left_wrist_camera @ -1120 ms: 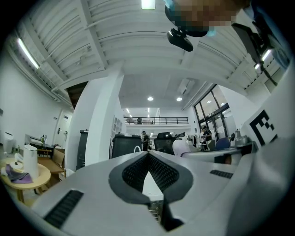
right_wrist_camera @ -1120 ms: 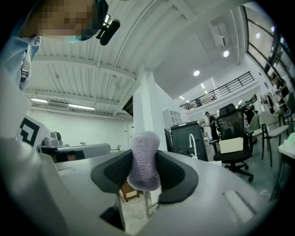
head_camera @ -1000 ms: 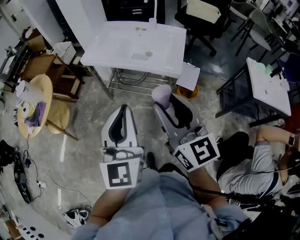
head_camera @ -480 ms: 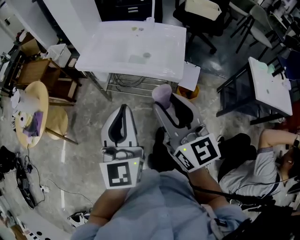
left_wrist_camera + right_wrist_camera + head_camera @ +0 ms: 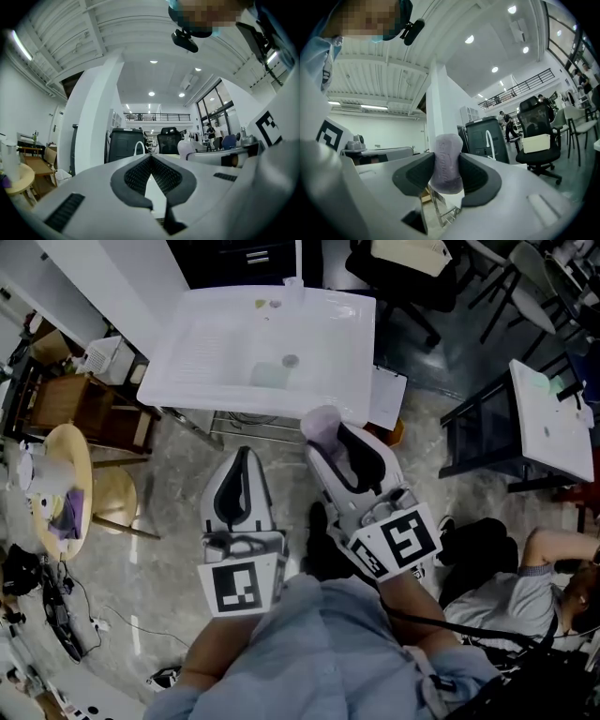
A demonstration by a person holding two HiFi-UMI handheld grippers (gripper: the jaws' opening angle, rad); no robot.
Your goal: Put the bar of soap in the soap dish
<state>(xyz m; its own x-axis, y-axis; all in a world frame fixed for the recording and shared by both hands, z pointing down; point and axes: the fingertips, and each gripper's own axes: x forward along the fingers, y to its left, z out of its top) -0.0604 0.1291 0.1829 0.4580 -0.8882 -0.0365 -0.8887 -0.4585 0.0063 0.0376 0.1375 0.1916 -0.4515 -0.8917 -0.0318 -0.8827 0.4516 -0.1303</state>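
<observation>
The bar of soap point(image 5: 446, 157), lilac in colour, is held between the two dark pads of the right gripper point(image 5: 328, 434). It is stood upright there, and its upper end is seen above the pads. The jaws are kept wide apart by the soap, and both pads are pressed on its broad sides.

The left gripper point(image 5: 151, 158) is closed. Its pads are joined at the tips and nothing is carried between them.

In the head view the two grippers are seen side by side, near to the person, and both are pointed toward the far side of the scene. The soap is carried in the air, at the far end of the right gripper. In this view it is seen just at the near rim of the white sink point(image 5: 206, 362), toward its right corner, and not inside the basin.

In the basin a pale green rectangular thing point(image 5: 269, 376) is laid just beside the drain point(image 5: 291, 360), on its near left side. It is too small to be identified.

A round wooden table point(image 5: 70, 442) with some small things on it is placed at the far left. A white tabletop point(image 5: 553, 427) is seen at the right, and a seated person point(image 5: 511, 592) at the near right.
</observation>
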